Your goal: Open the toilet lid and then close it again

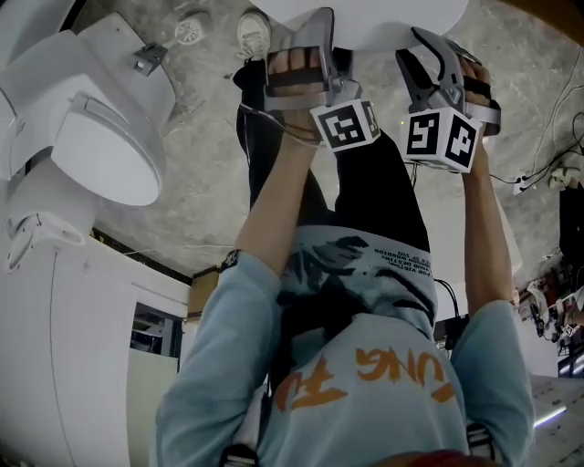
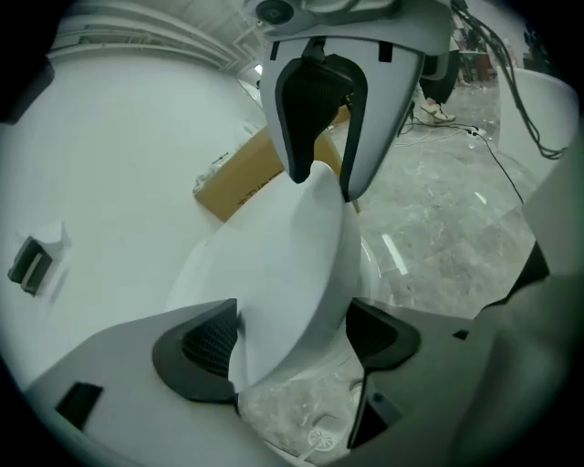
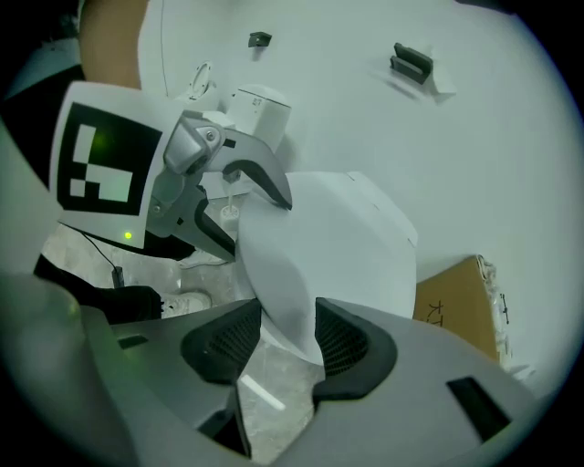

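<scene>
Steep overhead; two closeups sharing lid (image 2: 283,264)

floor (image 1: 201,219): grey mottled stone | second toilet (image 1: 105,150): white, lid down, stood at the head view's left | cardboard box (image 2: 239,182): brown, set against white wall (image 2: 109,182) | cables (image 1: 547,173): laid loose on floor, right side | round fitting (image 1: 189,33): set in floor

The toilet lid (image 1: 365,16) is a smooth, white, rounded shell with a thin curved rim. It stands tilted, its front rim clamped in the jaws of 2 grippers, the left gripper (image 2: 292,351) and the right gripper (image 3: 283,342), side by side.
</scene>
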A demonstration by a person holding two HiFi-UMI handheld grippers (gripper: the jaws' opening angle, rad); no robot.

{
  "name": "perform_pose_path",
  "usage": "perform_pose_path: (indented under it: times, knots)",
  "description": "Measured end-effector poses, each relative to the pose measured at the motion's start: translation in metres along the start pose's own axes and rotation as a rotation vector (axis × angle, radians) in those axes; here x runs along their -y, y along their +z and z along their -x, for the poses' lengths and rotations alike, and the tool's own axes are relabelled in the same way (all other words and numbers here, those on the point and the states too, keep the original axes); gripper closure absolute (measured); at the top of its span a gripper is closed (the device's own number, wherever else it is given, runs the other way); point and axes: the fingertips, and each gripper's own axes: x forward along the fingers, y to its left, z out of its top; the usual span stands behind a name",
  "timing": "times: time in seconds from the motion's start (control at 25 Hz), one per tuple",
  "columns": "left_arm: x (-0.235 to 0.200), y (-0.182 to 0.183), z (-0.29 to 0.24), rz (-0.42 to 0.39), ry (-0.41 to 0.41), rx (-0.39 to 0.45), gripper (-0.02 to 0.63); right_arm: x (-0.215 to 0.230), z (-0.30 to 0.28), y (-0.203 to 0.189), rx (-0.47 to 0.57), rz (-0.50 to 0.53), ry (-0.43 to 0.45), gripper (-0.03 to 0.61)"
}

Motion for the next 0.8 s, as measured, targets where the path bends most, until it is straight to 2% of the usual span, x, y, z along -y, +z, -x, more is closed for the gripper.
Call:
perform_pose_path:
  times: [0.2,0.28,0.44,0.64,0.8]
  knots:
    - [-0.022,0.013,0.024,0.013,-0.029,0.02,0.241,0.017,0.032,0.015,0.027,-0.073,-0.037,0.374]
    - [-0.033,0.017,0.033,0.028,-0.044,0.01,0.236,0.023,0.043,0.022,0.051,-0.071,-0.045,0.373]
    - [-0.05,0.021,0.046,0.038,-0.053,-0.014,0.233,0.033,0.059,0.035,0.116,0.022,-0.065,0.365]
    - [-0.08,0.033,0.068,0.043,-0.048,0.007,0.232,0.043,0.075,0.047,0.147,0.14,-0.107,0.347]
    - [-0.109,0.042,0.088,0.049,-0.047,0.009,0.225,0.064,0.097,0.066,0.184,0.187,-0.127,0.328]
